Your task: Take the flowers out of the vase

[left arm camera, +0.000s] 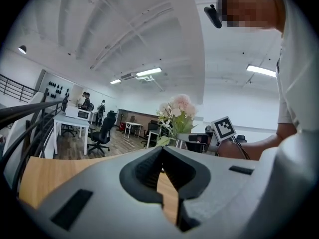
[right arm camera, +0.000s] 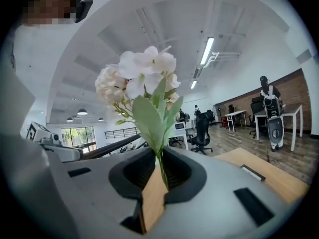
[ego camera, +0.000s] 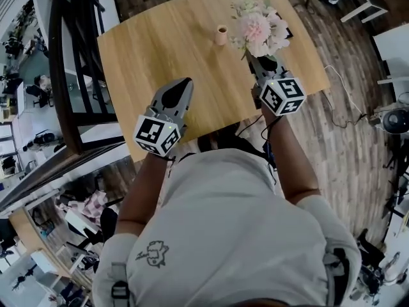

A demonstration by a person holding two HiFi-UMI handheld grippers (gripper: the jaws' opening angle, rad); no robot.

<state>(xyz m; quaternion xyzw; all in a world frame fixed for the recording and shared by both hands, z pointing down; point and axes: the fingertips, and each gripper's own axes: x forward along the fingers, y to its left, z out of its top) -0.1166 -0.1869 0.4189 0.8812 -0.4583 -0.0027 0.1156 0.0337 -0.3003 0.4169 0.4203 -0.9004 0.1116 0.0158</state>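
Note:
A bunch of pale pink and white flowers [ego camera: 259,27] with green leaves hangs over the wooden table [ego camera: 160,43], clear of the small tan vase [ego camera: 221,35] and just to its right. My right gripper [ego camera: 257,59] is shut on the thin green stem [right arm camera: 162,171], and the blooms [right arm camera: 137,78] rise above its jaws. My left gripper [ego camera: 186,82] hovers over the table's near left part, shut with nothing in it. In the left gripper view the bunch [left arm camera: 177,114] and the right gripper's marker cube [left arm camera: 224,128] show beyond the closed jaws. The vase is hidden there.
The table's near edge [ego camera: 211,130] lies just ahead of the person's body. A dark stair railing [ego camera: 64,62] runs along the table's left side. A cable [ego camera: 339,101] trails on the wooden floor at the right. Desks and office chairs [left arm camera: 102,133] stand farther off.

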